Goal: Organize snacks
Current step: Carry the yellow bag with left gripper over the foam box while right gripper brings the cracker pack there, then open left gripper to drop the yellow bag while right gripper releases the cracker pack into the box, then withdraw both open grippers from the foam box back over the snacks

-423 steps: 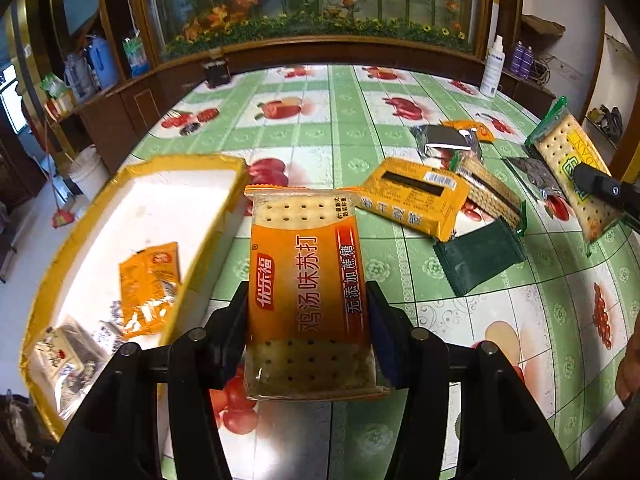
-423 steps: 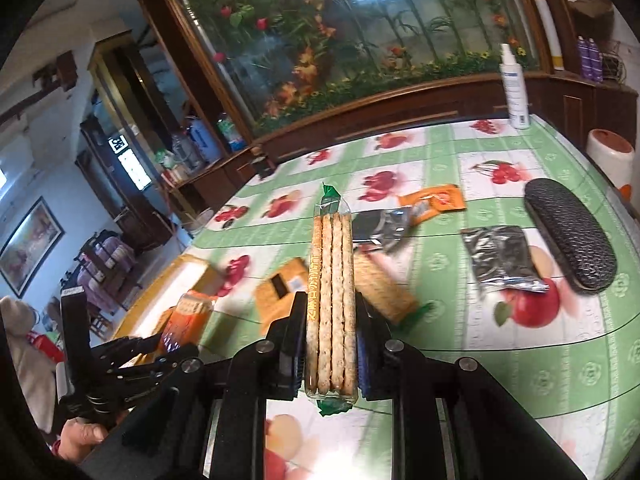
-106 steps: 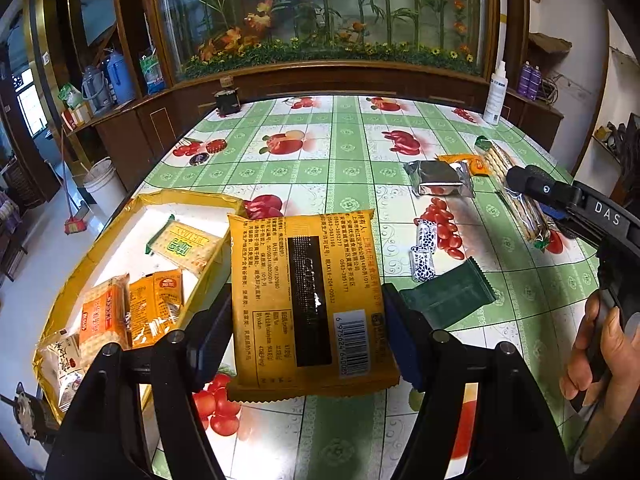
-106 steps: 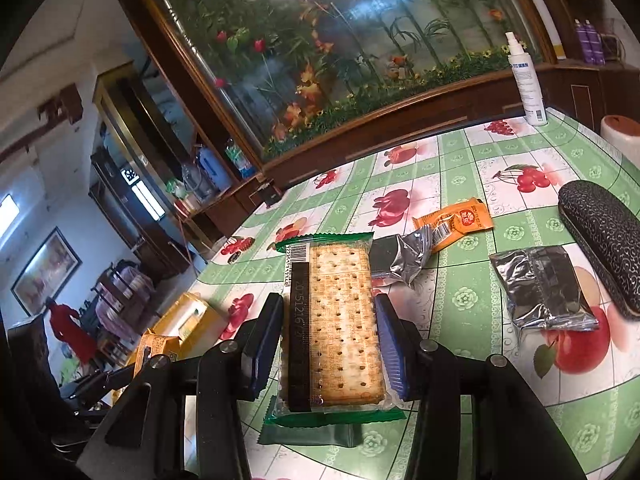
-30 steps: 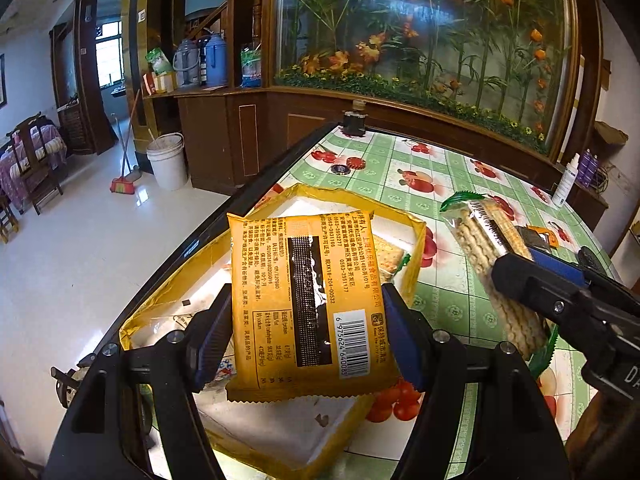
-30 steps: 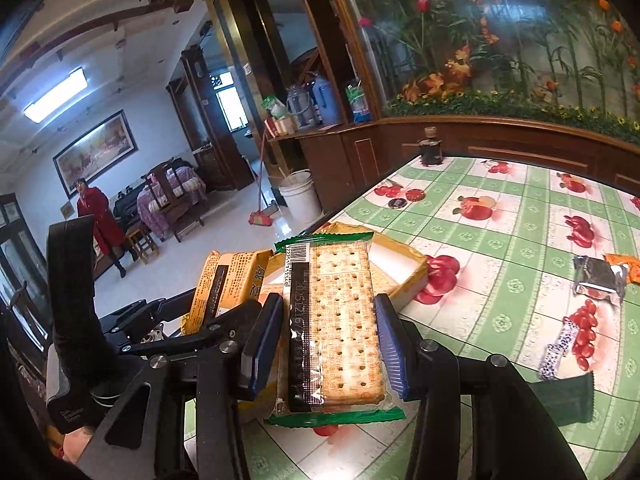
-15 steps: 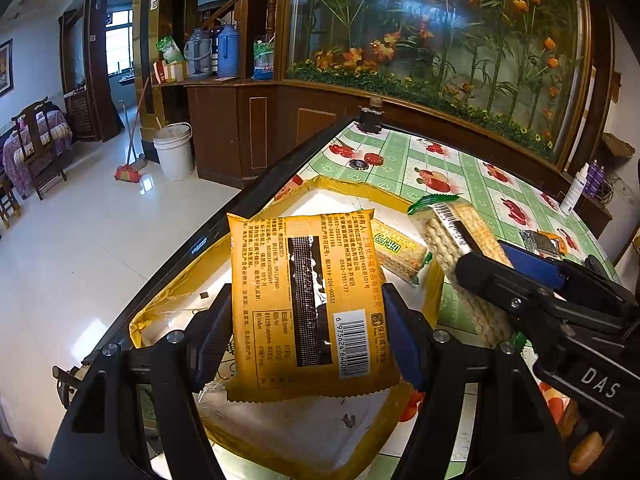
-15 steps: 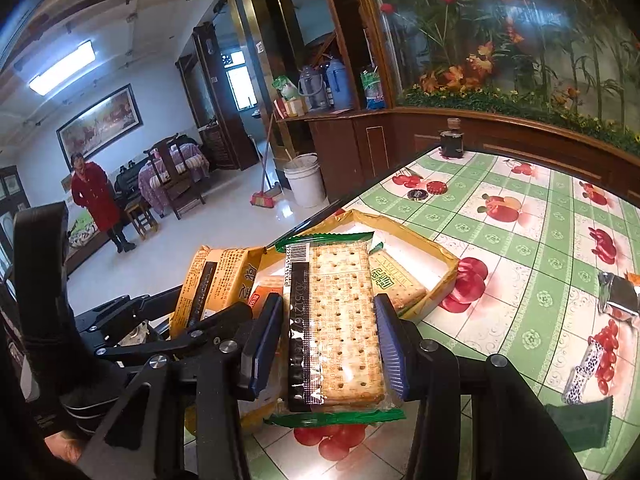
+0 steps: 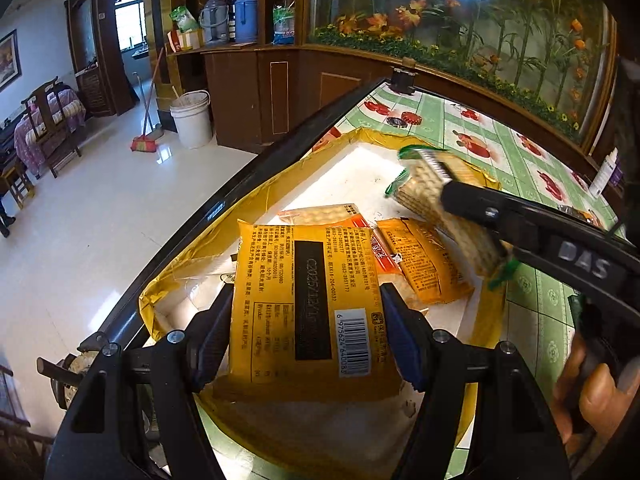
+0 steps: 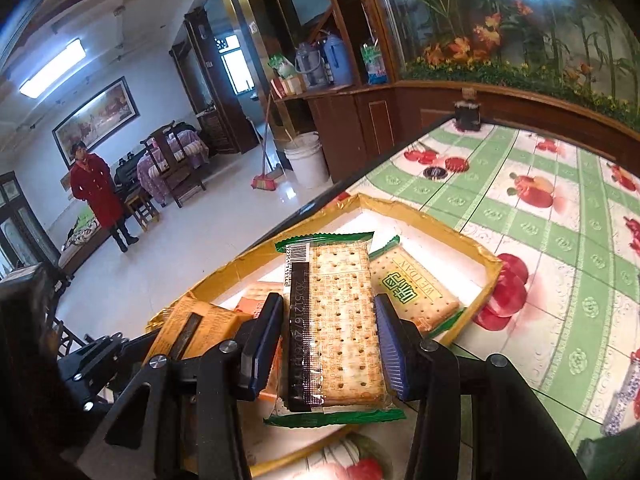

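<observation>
Packets fill both claws: at lower centre, your left gripper [image 9: 306,338] is clamped on a yellow packet [image 9: 308,300], your right gripper [image 10: 330,354] on a cracker pack [image 10: 334,328]. Both hang over the tray [image 9: 256,200], so the placing step seems in hand; next, lower and let go. Only the right view shows a green pack [image 10: 416,292] lying at the tray's far end.

Bright daylight, floor glare, fisheye-warped edges
</observation>
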Motion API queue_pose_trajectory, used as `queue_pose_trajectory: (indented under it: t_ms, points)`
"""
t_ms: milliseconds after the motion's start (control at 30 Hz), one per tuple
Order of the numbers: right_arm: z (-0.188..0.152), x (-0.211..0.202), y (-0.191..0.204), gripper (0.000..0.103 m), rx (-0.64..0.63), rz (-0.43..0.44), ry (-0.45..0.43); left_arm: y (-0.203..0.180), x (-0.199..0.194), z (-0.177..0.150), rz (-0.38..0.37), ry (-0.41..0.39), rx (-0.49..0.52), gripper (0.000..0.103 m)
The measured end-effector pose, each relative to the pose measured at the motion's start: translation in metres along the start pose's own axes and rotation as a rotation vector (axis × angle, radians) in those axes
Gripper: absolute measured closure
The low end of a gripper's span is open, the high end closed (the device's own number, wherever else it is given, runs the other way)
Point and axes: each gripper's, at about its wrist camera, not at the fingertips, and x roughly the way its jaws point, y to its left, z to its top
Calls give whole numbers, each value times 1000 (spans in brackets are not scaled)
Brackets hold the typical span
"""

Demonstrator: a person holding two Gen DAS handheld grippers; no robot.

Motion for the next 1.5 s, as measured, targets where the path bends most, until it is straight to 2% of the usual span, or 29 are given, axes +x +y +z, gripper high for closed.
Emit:
queue_pose_trajectory:
  t_ms: [133, 233, 267, 400, 567, 767, 1067, 1333, 1500]
  points:
    - [1, 19, -1, 56, 2, -13, 35, 0, 0, 1, -7, 12, 2, 33]
    - [-1, 23, -7, 53, 28, -20, 46, 3, -1, 3, -19, 20, -10, 32]
    - [-2, 21, -9, 49, 38, -17, 41, 4, -3, 3, -17, 14, -14, 30]
    - [-2, -4, -19, 37, 73, -28, -22, 2, -16, 6, 19, -38, -9, 26]
    - [-7, -43, -37, 37, 114, -46, -84, -10, -31, 10, 25, -88, 15, 23]
    - [-22, -76, -64, 35, 169, -79, -108, -31, -41, 9, 9, -97, 62, 23]
    - [-61, -132, -112, 33, 263, -154, -142, -69, -50, 6, -39, -91, 130, 23]
    - [-107, -182, -168, 31, 400, -254, -164, -116, -52, -2, -113, -66, 213, 23]
    - [-120, -198, -189, 30, 432, -295, -169, -149, -53, -8, -171, -42, 288, 23]
